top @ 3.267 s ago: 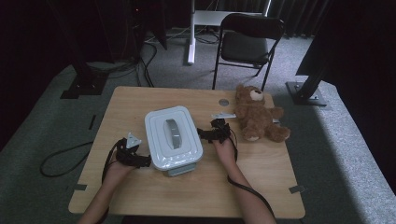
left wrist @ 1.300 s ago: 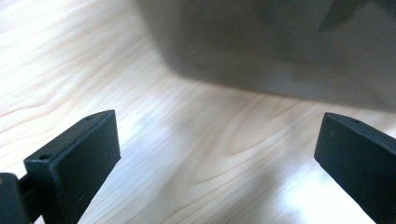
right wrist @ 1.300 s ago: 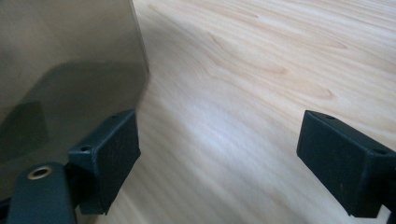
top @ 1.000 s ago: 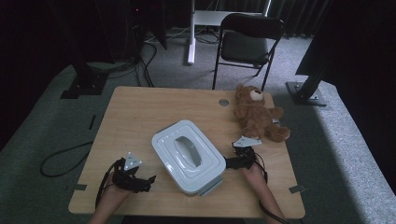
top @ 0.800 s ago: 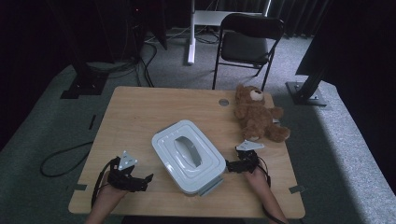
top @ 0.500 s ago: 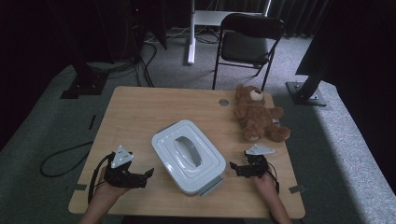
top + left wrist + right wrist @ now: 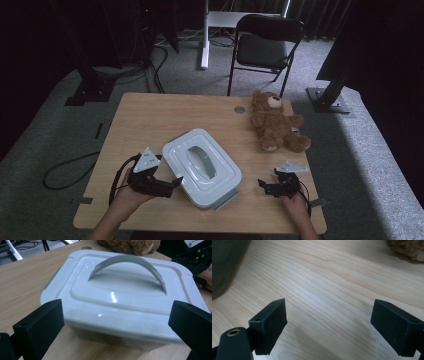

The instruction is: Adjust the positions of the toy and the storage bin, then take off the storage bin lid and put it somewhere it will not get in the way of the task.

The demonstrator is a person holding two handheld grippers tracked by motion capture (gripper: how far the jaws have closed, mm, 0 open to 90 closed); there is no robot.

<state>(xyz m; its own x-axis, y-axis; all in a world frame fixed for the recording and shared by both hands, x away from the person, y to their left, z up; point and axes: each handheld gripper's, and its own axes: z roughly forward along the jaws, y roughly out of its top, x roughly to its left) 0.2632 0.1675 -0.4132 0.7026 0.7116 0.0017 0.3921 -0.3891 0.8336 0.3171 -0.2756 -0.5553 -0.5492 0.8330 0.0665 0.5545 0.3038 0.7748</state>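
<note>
Left gripper [image 7: 172,183] sat at the near-left of the table [image 7: 150,115], jaws spread wide and empty, tips just beside the box [image 7: 202,167] but not on it. In the left gripper view the jaws framed the box's near wall with clear gaps either side; 3.3 s earlier this gripper was against the box's left side, so it had let go and backed off toward the near edge.

The box, white with a grey handle [image 7: 127,265] on the lid [image 7: 125,287], lay near the front middle of the table, turned at an angle to the edge, lid on. Against the 3.3 s picture it had come nearer the person and rotated; over the last second it did not shift. Judged: the reposition was finished and the box set down.

Right gripper [image 7: 265,186] stood well apart from the box at the near-right, jaws released and holding nothing. The right gripper view showed bare wood between the jaws, with a dark box edge at upper left. One second ago it was touching the box's right end; it had since drawn off to the right.

Bear [image 7: 275,122] lay at the far right, untouched and unmoved.

Judged: both hands free, box resting on its own; next likely step is the lid or the bear.
</note>
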